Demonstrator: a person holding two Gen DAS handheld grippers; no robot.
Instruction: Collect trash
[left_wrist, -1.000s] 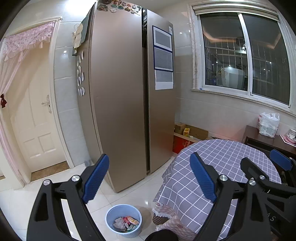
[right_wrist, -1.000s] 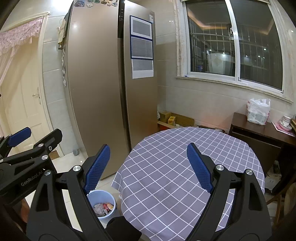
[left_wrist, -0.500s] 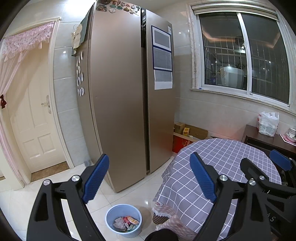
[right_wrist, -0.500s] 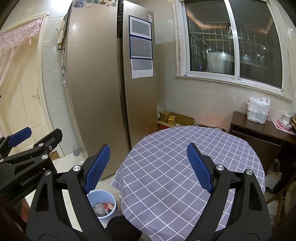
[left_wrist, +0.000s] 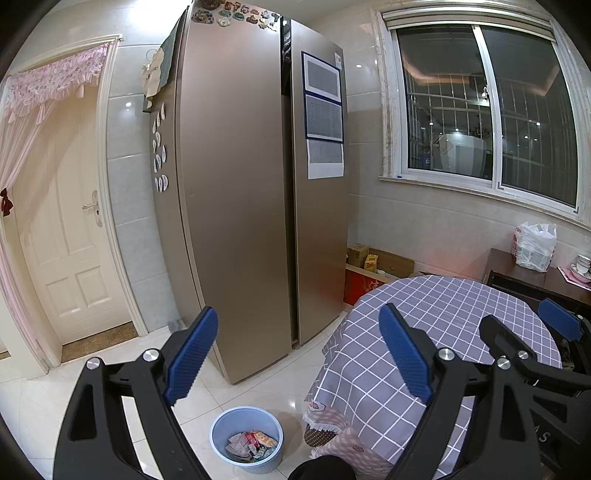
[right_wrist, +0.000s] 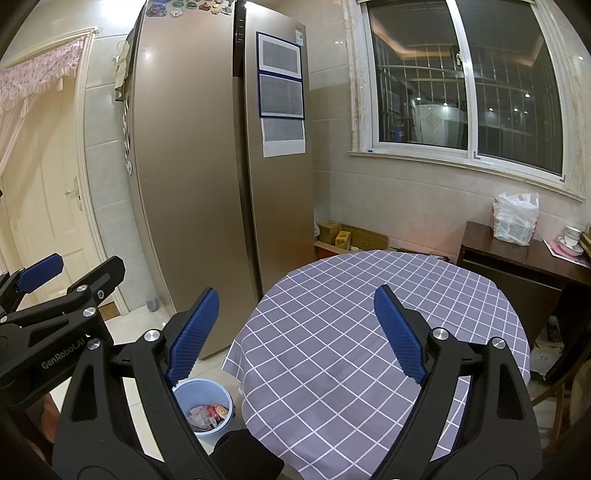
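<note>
Kitchen floor tiles are carrying a blue bin (left_wrist: 246, 439) of wrappers, sitting below and slightly left of the left gripper (left_wrist: 297, 354), which is hanging spread and empty. The right gripper (right_wrist: 295, 332), also gaping empty, is pointing over the checked table (right_wrist: 369, 332), leaving the bin (right_wrist: 204, 406) low to its left, so the left hand is looking nearer.

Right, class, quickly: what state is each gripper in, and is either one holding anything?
Left gripper: open, holding nothing.
Right gripper: open, holding nothing, above the grey checked tablecloth.
</note>
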